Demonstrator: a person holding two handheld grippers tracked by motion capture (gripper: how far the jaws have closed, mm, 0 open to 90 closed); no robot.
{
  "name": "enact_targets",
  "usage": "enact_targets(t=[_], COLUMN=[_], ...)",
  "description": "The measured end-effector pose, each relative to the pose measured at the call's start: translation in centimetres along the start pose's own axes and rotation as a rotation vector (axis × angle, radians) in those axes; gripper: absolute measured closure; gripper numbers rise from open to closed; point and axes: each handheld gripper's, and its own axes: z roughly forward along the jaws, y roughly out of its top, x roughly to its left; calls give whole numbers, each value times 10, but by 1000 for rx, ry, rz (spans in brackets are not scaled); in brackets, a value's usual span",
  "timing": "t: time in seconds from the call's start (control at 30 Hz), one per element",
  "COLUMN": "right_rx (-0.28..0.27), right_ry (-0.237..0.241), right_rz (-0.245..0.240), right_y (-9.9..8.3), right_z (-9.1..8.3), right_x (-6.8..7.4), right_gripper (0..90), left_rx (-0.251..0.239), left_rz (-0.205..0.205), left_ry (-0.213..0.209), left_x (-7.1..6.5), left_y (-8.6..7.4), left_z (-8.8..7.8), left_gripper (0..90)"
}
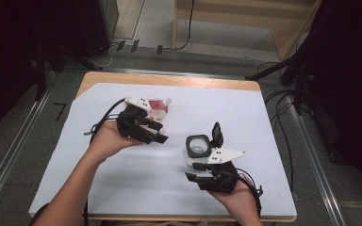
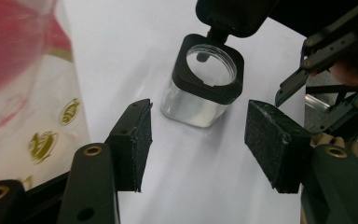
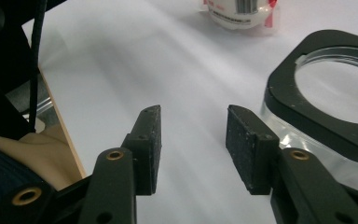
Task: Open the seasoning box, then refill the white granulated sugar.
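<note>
**Near the desk's right half: clear jar, lid flipped up, both tongs released**

Toward the right half of the desk (image 1: 122, 188), between middle and near edge, stands a small clear jar (image 1: 198, 146) with a black square collar and a hinged black lid (image 1: 217, 134) swung upright behind its mouth. Looks empty, though hard to be sure. Probably light, with stiff, smooth plastic or glass walls, so likely to slide on the white sheet or tip if nudged high up. Best taken low across two flat clear sides, or across the black collar, which offers a less slippery edge; better not by the raised lid, whose hinge may flex.

Left tongs (image 1: 158, 132) held up over the desk's far left part, jaws spread wide, nothing between them, aimed at the jar from well apart. Right tongs (image 1: 195, 172) just beside the jar on its near side, jaws likewise parted and empty, the jar off to the side of the gap, not within it.

Behind the left tongs, toward the far edge, lies a soft pink-and-white pouch (image 1: 158, 107) with a white cap. Clear of the jar, no obstacle. Main crowding: the two tongs themselves, close enough to meet if both close in on the jar together.
</note>
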Motion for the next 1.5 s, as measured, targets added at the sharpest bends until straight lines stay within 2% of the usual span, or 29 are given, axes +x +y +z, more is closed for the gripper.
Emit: enact_targets(t=[0.23, 0.4, 0.47, 0.53, 0.83, 0.9, 1.17, 1.43, 1.5], right_rx=[24, 37, 42, 47, 58, 53, 56, 61, 62], right_ry=[19, 34, 47, 54, 60, 60, 60, 64, 62], right_rz=[-14, -25, -28, -29, -23, -24, -16, -19, -14], right_y=[3, 6, 7, 7, 6, 6, 6, 5, 5], right_z=[16, 25, 31, 33, 37, 36, 37, 40, 40], right_x=[4, 5, 5, 5, 2, 1, -1, -3, -2], right_gripper=[548, 551, 557, 558, 558, 557, 557, 553, 552], left_rx=[-16, -22, -18, -25, -19, -25, -36, -46, -48], left_rz=[-28, -26, -39, -42, -59, -76, -99, -130, -149], left_ry=[25, 56, 77, 76, 88, 86, 98, 132, 146], left_x=[6, 10, 11, 12, 15, 17, 25, 34, 37], left_y=[-7, -14, -16, -18, -23, -24, -32, -41, -44], left_z=[-16, -26, -30, -33, -39, -42, -53, -66, -69], left_gripper=[423, 424, 423, 423, 426, 426, 426, 426, 426])
